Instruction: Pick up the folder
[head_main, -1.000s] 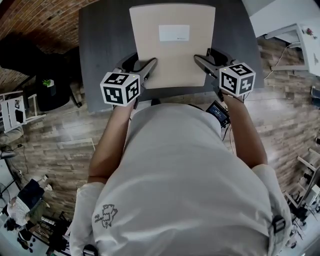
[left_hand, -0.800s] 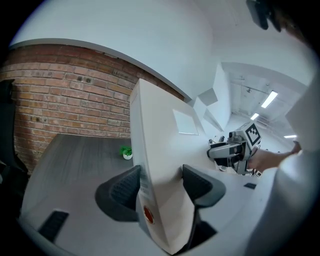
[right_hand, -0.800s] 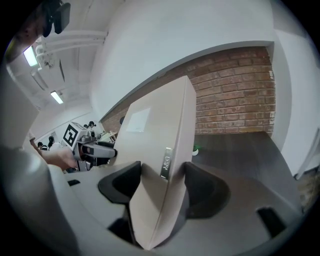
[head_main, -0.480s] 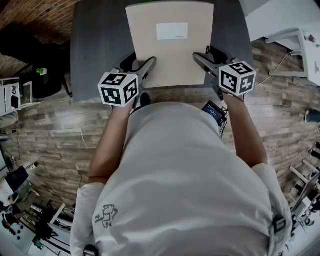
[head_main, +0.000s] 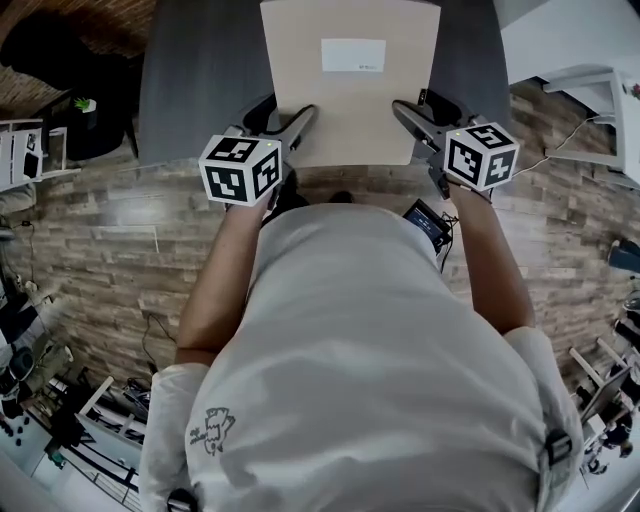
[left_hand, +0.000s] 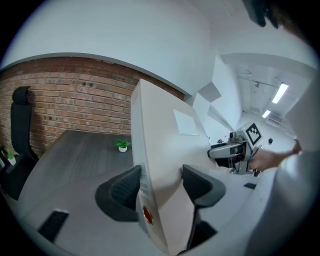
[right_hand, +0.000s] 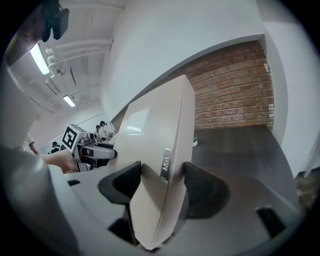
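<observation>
While aloft, folder (head_main: 350, 110) over table (head_main: 200, 90) edge

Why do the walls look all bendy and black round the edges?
Left gripper view: the wide lens bends the brick wall into a curve and darkens the corners. Right gripper view: same bending, plus glare from the ceiling lights. Head view: the folder looks sharp and evenly lit.

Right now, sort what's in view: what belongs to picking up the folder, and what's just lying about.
In the job: beige folder; left gripper and right gripper, both clamped on it.
Lying about: dark table; small potted plant; black office chair.
</observation>
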